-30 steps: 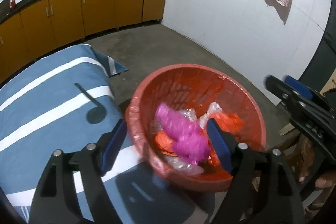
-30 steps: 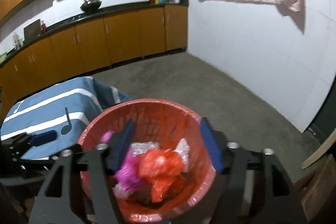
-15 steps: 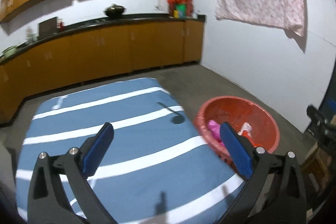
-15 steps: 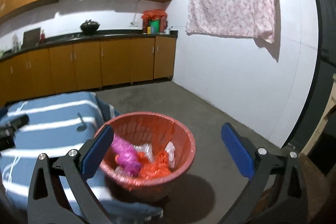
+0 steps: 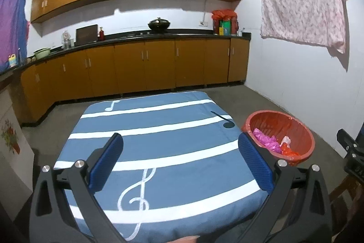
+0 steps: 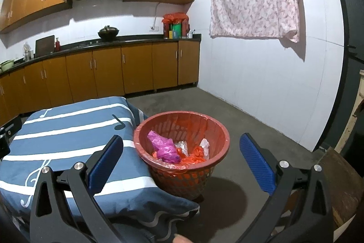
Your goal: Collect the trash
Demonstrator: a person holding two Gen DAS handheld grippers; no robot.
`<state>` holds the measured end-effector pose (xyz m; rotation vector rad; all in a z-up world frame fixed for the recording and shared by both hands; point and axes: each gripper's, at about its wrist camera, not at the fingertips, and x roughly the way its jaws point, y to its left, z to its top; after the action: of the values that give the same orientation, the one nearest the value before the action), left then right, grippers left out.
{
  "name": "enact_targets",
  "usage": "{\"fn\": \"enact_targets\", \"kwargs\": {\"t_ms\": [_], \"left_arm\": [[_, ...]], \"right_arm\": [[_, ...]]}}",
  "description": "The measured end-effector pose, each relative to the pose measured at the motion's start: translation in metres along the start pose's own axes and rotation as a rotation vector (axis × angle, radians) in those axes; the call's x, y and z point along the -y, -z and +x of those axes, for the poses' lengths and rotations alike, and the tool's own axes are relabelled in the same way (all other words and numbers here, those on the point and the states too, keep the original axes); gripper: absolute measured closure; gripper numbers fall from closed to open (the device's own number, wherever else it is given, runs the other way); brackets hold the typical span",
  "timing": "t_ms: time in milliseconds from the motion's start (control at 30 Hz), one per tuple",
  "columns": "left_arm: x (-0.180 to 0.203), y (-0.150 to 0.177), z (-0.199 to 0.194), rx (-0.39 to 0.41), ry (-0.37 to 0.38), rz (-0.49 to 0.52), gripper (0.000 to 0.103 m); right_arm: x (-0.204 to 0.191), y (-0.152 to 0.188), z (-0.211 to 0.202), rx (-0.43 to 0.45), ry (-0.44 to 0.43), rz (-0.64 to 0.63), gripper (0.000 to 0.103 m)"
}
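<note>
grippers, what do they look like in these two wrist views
Both look alike. The left gripper and the right gripper have matte black, angular, cut-out frames with round silver bolt heads. Their jaws carry flat rectangular blue pads with a fine ribbed texture. No cables or sleeves show. A bit of fingertip skin peeks in at each view's bottom edge.

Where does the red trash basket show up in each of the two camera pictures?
Left wrist view: the red trash basket sits at the right, past the blue striped cloth, behind the left gripper's right finger.
Right wrist view: the basket is in the middle, framed by the open right gripper.
Shared landmark: the black music note on the cloth's corner beside the basket.
</note>
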<state>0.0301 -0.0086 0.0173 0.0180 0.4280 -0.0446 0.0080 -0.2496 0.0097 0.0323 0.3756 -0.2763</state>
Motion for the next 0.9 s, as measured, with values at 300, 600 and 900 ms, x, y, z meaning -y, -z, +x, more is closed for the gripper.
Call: {"fn": "enact_targets", "kwargs": {"t_ms": [300, 600, 900], "left_arm": [[-0.015, 0.021, -0.020, -0.016, -0.029, 0.000, 0.004], [-0.019, 0.031, -0.027, -0.018, -0.026, -0.006, 0.004], [-0.018, 0.037, -0.031, -0.018, -0.023, -0.013, 0.004]], "right_arm": [[-0.022, 0.014, -0.015, -0.009, 0.001, -0.042, 0.002], [-0.032, 0.023, -0.027, 0.003, 0.011, -0.070, 0.002], [-0.034, 0.024, -0.030, 0.010, 0.025, -0.073, 0.002]]}}
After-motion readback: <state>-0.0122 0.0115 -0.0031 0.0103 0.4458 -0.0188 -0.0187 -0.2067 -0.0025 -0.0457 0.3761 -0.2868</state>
